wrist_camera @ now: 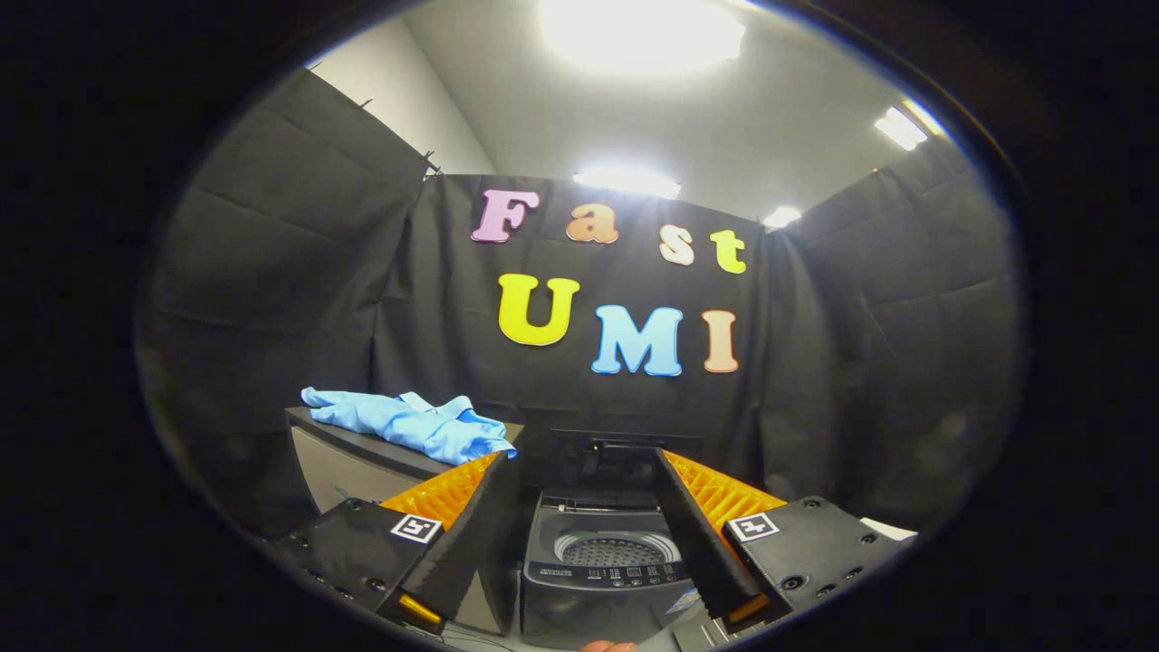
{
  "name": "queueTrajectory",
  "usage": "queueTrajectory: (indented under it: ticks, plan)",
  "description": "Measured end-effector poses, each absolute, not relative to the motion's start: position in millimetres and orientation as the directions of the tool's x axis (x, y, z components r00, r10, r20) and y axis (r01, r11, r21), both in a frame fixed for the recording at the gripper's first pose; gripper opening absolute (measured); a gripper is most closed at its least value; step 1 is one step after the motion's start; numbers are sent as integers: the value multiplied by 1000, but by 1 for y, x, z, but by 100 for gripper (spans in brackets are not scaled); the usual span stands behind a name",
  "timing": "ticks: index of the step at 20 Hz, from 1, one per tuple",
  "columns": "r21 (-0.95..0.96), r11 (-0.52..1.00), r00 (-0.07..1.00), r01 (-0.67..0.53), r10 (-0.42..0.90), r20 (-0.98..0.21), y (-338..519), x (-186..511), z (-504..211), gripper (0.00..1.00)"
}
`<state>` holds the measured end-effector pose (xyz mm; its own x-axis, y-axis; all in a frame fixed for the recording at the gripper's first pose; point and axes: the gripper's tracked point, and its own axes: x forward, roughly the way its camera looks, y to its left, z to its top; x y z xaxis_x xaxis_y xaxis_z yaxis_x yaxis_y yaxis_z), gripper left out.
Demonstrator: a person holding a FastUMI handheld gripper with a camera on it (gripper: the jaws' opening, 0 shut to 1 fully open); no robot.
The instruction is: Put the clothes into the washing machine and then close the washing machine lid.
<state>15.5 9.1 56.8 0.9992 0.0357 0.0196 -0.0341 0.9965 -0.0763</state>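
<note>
Booth wall of black cloth (299,272) stood well beyond the claw on all sides, ceiling lights (638,32) glaring above it. Washing machine (602,580), small and grey, sat low between the two fingers and a little ahead of them; its lid (625,462) was raised upright at the back, the perforated drum (616,551) open to view, a strip of buttons along the front rim. A dark cabinet or box (349,457) stood just beside the machine, beyond the left finger, its top level with the raised lid's base. The clothes (412,421), a light blue garment lying crumpled and loosely folded, rested on top of that cabinet, ahead of the left finger's tip and apart from it; drum appeared to hold nothing of it. Claw (579,471) stood spread wide, fingers (471,534) well apart, gripping nothing, no contact with garment or machine; ridged pads faced outward at the fingertips, a square marker on each finger block. A small part of a fingertip of the person's hand (608,647) showed below the machine, close under the claw
</note>
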Motion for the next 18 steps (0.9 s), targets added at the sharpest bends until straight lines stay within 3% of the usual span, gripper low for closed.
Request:
queueTrajectory:
  ticks: [7,18]
  plan:
    - [78,983,984,-166,170,-49,56,49,98,98]
    - [-32,946,936,-324,315,-158,114,111,127,98]
